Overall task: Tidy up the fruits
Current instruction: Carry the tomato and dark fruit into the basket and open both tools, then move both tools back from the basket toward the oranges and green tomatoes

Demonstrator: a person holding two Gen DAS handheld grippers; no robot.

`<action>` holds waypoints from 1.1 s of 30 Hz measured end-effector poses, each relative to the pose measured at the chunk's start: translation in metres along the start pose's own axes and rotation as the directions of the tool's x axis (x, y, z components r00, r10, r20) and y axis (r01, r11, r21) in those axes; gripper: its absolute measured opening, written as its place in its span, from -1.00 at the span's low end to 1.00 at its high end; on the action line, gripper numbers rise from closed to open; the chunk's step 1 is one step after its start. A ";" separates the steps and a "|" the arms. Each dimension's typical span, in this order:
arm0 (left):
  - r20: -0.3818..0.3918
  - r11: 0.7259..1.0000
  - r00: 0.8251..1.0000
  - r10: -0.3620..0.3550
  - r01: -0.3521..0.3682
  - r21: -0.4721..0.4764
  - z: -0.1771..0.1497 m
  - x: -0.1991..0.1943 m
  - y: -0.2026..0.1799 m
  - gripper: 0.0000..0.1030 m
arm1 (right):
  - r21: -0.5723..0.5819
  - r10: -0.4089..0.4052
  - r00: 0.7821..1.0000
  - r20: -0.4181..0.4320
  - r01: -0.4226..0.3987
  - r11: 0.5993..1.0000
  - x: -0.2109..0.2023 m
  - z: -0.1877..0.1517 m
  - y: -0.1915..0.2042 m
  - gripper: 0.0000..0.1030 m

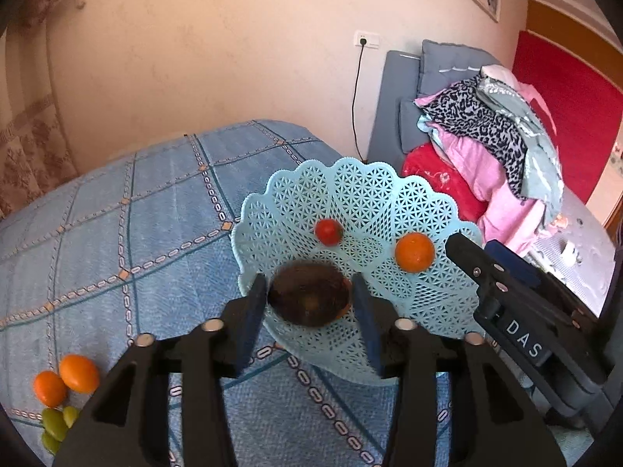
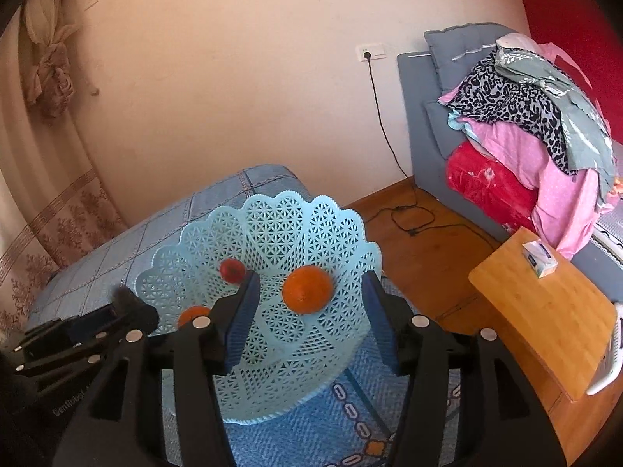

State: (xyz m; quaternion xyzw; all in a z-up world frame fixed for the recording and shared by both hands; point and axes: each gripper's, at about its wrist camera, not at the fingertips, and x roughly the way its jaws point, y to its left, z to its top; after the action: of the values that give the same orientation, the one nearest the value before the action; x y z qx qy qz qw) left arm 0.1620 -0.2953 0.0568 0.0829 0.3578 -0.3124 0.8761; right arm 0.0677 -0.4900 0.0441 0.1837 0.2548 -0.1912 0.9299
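A light blue lattice basket (image 1: pixel 389 190) (image 2: pixel 272 214) stands on the blue checked cloth (image 1: pixel 136 233). It holds a red tomato (image 1: pixel 328 231) (image 2: pixel 232 270) and an orange (image 1: pixel 414 252) (image 2: pixel 307 290). My left gripper (image 1: pixel 309 284) is open over the basket's near side, and a dark brownish round fruit (image 1: pixel 309 297), blurred, lies between its pads without being pressed. My right gripper (image 2: pixel 311 276) is open over the basket, with the orange between its fingers and a clear gap on each side. Two small oranges (image 1: pixel 80 373) and green grapes (image 1: pixel 56 424) lie on the cloth at the near left.
A wooden side table (image 2: pixel 545 330) with a small box (image 2: pixel 539 258) stands to the right. Behind it is a grey bed (image 2: pixel 428 124) piled with clothes (image 2: pixel 525 116). A black cable (image 2: pixel 412 218) runs across the wooden floor.
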 end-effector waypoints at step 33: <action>0.022 0.986 0.987 0.159 -0.157 -0.049 -0.004 -0.019 0.042 0.61 | -0.059 0.027 0.998 0.065 -0.023 0.998 -0.010 -0.006 0.015 0.15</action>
State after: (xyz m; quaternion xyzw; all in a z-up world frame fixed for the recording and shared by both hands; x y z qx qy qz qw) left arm 0.1744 -0.2510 0.0635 0.0863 0.3461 -0.2345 0.9043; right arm 0.0634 -0.4718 0.0483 0.1531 0.2271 -0.1779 0.9452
